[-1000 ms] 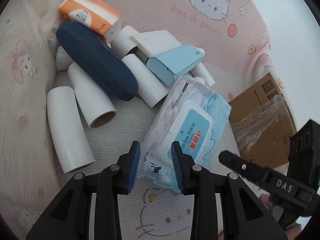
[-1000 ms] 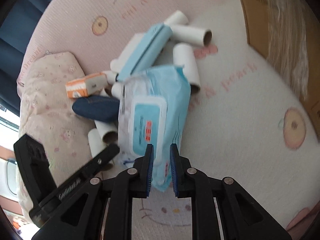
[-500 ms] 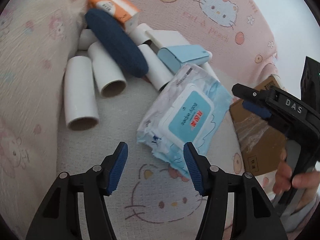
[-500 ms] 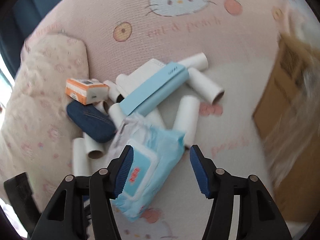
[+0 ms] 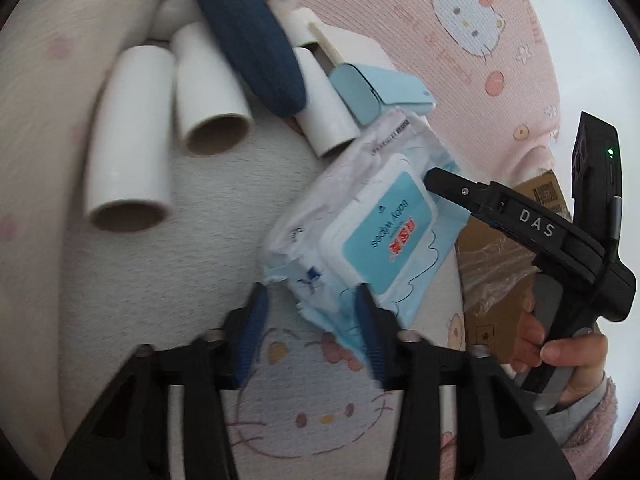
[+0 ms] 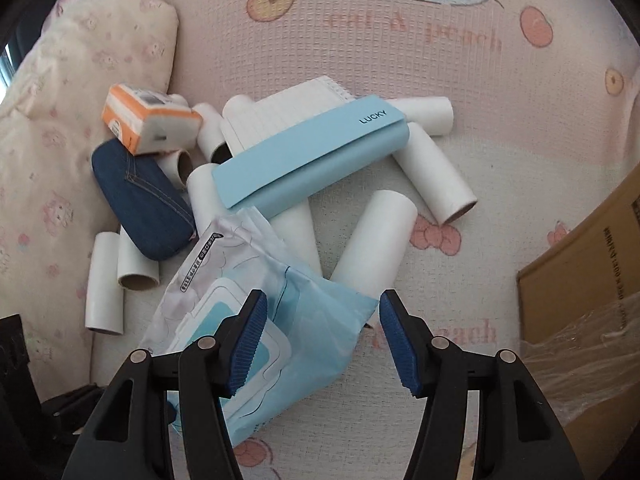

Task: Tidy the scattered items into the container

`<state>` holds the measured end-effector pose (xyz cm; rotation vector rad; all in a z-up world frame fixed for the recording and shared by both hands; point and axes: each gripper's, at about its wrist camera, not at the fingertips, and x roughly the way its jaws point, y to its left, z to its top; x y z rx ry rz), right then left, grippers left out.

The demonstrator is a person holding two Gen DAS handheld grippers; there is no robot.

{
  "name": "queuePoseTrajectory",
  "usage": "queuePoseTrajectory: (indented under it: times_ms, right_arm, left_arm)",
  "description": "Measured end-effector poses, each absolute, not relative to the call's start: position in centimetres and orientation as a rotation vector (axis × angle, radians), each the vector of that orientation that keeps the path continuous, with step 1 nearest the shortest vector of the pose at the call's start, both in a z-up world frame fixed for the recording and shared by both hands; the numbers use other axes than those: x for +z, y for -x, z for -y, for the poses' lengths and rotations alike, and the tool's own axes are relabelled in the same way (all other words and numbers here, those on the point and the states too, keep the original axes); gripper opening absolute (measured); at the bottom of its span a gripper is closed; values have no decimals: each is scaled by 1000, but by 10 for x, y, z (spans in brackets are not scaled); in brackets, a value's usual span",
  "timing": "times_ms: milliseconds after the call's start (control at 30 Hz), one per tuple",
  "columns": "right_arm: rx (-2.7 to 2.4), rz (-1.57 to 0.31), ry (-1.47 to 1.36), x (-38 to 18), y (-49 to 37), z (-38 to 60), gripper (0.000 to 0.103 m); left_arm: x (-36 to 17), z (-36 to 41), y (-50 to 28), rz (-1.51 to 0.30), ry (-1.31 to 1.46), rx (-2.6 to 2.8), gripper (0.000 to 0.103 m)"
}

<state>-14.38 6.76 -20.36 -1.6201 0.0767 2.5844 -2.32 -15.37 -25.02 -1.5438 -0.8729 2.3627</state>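
Note:
A blue pack of baby wipes [image 5: 372,232] lies on the pink blanket, also in the right wrist view [image 6: 256,320]. My left gripper [image 5: 312,332] is open, its jaws astride the pack's near corner. My right gripper [image 6: 320,340] is open just above the pack's other end, and shows in the left wrist view [image 5: 520,216]. Behind lie several white cardboard tubes [image 6: 372,248], a light blue case [image 6: 312,160], a denim pouch [image 6: 140,200] and an orange tissue pack [image 6: 148,120]. The cardboard box [image 6: 592,264] stands at the right.
A pale pillow [image 6: 60,120] borders the pile on the left. The box also shows behind the right gripper in the left wrist view [image 5: 504,276]. Clear plastic film [image 6: 580,352] covers part of the box.
Both grippers let go of the wipes pack and opened wide. The right gripper pulled back and up. The left gripper has since moved in around the pack's corner.

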Motion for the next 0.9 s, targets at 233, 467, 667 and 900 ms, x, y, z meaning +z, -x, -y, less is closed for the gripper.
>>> queuePoseTrajectory:
  times_ms: [233,467,667,900]
  right_arm:
    - [2550,-563,1652,-219,106,-91,48]
    - [2521,-614,1587,-221,76,-73,37]
    - [2556,-475,1416,-179,90,-86,38]
    - [2555,-407,1535,-191,115,-88,38]
  left_arm:
    - [-247,159,49,798,1557,2317,29]
    - [-236,162,73,716,1526,2376,28]
    - [-235,157,70,706,1530,2370,43]
    - [-235,149,56,736,1487,2336,48]
